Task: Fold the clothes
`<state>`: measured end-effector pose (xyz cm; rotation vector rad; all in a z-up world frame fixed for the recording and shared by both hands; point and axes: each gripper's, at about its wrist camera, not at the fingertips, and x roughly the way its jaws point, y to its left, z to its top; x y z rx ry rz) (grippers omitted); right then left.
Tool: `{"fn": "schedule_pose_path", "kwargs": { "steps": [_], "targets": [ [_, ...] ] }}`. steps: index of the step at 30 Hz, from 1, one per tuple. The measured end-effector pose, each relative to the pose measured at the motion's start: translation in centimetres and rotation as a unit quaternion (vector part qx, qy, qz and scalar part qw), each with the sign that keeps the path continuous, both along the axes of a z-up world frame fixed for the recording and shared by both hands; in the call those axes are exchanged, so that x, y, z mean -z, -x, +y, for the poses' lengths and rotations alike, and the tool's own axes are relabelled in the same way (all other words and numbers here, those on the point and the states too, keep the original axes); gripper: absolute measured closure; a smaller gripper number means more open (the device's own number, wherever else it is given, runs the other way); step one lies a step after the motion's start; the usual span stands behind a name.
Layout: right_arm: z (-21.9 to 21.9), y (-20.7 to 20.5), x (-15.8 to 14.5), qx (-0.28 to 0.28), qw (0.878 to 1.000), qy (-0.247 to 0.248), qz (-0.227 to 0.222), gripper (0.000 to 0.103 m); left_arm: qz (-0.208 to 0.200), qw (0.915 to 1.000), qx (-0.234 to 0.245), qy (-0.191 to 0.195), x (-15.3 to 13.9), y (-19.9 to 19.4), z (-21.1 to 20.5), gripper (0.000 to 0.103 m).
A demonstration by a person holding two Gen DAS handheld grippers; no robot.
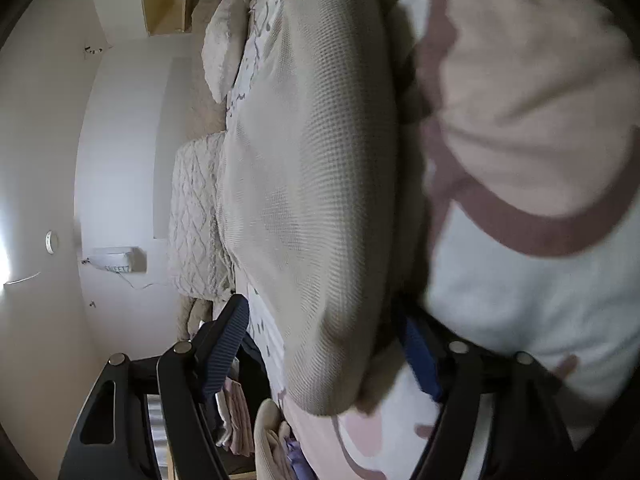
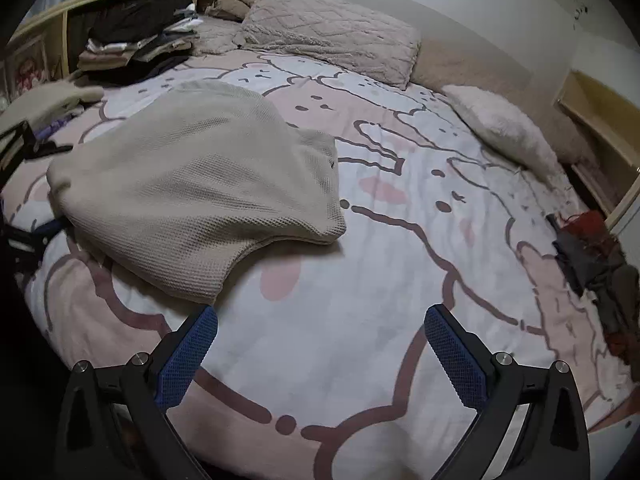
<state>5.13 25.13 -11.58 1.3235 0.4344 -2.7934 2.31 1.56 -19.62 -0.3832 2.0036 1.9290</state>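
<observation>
Both tools gape — beige garment [image 2: 192,200] near bedspread [image 2: 360,280] edge.

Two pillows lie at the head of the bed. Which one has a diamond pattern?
The big pillow, the one nearer the clothes pile, has raised diamond quilting. The small pillow to its right is plain and fluffy.

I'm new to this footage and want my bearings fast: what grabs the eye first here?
The beige waffle-knit garment stands out first, lying rumpled on the left half of the cartoon-print bedspread; the left claw sits wide open right at its edge. The right claw hangs open and empty over bare bedspread near the bed's foot. A stack of folded clothes sits at the far left corner, by the pillows.
</observation>
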Motion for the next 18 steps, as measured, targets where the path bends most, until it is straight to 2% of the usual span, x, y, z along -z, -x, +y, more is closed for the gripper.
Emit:
{"fn": "schedule_pose_path", "kwargs": {
  "steps": [3, 6, 8, 10, 11, 14, 17, 18],
  "targets": [
    [-1.1, -0.1, 0.7, -0.004, 0.999, -0.046, -0.004, 0.0, 0.011, 0.9999, -0.01, -0.004, -0.4, 1.8, 0.7, 0.027],
    [-3.1, -0.9, 1.8, -0.034, 0.991, -0.126, 0.019, 0.0, 0.025, 0.9997, -0.002, -0.005, -0.6, 2.9, 0.9, 0.027],
    [-4.6, -1.9, 3.1, -0.063, 0.98, -0.184, 0.037, 0.0, 0.027, 0.9996, 0.007, -0.006, -0.5, 2.6, 0.7, 0.027],
    [-5.5, -2.4, 5.2, -0.081, 0.969, -0.234, 0.028, 0.0, 0.028, 0.9994, 0.015, -0.012, -0.5, 2.3, 0.4, 0.029],
    [-6.0, -2.9, 6.9, -0.084, 0.958, -0.27, 0.035, 0.0, 0.028, 0.9994, 0.018, -0.014, -0.5, 2.2, 0.3, 0.03],
    [-6.2, -3.8, 7.7, -0.087, 0.951, -0.287, 0.079, 0.0, 0.026, 0.9992, 0.024, -0.019, -0.3, 1.7, 0.1, 0.036],
    [-5.3, -2.7, 7.1, -0.077, 0.964, -0.25, 0.05, 0.0, 0.01, 0.9992, 0.02, -0.033, -0.4, 1.7, 0.0, 0.044],
    [-5.6, -2.7, 6.8, -0.081, 0.961, -0.26, 0.052, 0.0, 0.0, 0.9991, 0.016, -0.04, -0.6, 1.8, -0.1, 0.044]
  ]
}}
